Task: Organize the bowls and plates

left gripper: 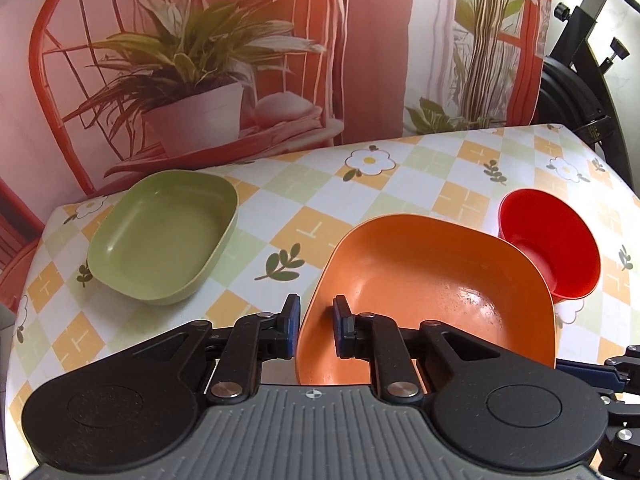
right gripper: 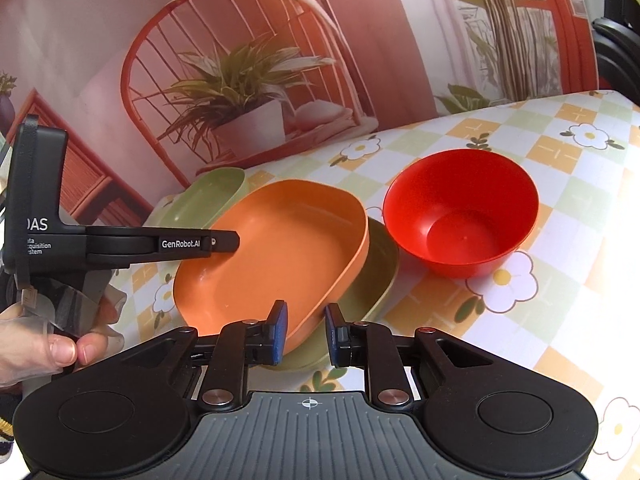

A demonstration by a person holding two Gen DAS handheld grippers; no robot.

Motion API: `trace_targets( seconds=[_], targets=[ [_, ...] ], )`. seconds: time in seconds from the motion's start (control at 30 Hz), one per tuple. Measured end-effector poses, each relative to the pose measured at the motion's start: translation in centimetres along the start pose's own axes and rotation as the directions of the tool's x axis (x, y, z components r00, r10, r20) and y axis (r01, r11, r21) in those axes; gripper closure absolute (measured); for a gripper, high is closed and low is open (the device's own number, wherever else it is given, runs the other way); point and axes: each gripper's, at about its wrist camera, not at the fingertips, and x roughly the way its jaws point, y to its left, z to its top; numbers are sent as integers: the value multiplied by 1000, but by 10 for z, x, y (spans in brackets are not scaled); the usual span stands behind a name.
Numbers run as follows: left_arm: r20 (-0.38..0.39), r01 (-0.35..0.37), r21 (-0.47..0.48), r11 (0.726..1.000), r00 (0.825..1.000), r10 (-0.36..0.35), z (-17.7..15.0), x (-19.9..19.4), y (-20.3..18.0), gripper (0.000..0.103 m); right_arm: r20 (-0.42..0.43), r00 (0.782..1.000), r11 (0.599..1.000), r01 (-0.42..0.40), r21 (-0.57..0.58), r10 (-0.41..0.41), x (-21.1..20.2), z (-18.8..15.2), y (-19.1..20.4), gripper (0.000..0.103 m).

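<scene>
1. While the orange plate [left gripper: 424, 292] sits at lower centre-right of the left wrist view, the left gripper [left gripper: 316, 328] has its 2 fingers on either side of the plate's near-left rim wall, 1 pad outside and 1 inside; a gap shows beside the pads, so I cannot tell whether they press the wall.
2. From the right wrist view, the same orange plate [right gripper: 276, 252] lies tilted, its right part resting inside a green plate [right gripper: 372, 280] whose rim shows beneath it at centre.
3. At the bottom centre of that view the right gripper [right gripper: 306, 334] straddles the near edges of both plates: the left pad is touching or just beside the orange wall, the right pad stands off from it over the green rim, so the fingers are apart.
4. Seen side-on at the left of the right wrist view, the left gripper [right gripper: 224, 242] reaches over the orange plate's far-left rim, and a person's hand [right gripper: 52, 344] holds its handle at lower left.
5. A second green plate [left gripper: 164, 236] rests flat at centre-left of the left wrist view, well apart from the orange plate.
6. A red bowl [left gripper: 552, 244] stands upright at the right of that view, just beside the orange plate's far corner.
7. All dishes sit on a counter [left gripper: 304, 216] covered with a checked, flower-print cloth, with a printed backdrop [left gripper: 240, 52] of a potted plant on a red chair behind it.
</scene>
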Motion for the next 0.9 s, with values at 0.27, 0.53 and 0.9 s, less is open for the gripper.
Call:
trace_targets(
  seconds=[0.27, 0.53, 0.9],
  targets=[
    [-12, -5, 3, 1000, 1000, 5, -2, 8, -2, 85, 5, 1000, 1000, 14, 12, -14, 2, 1, -5, 85],
    [-1, -15, 28, 999, 1000, 15, -2, 11, -9, 85, -1, 999, 999, 36, 6, -36, 5, 1, -6, 85],
    [10, -36, 82, 996, 999, 35, -6, 14, -15, 85, 6, 999, 999, 49, 4, -49, 3, -1, -7, 84]
  ],
)
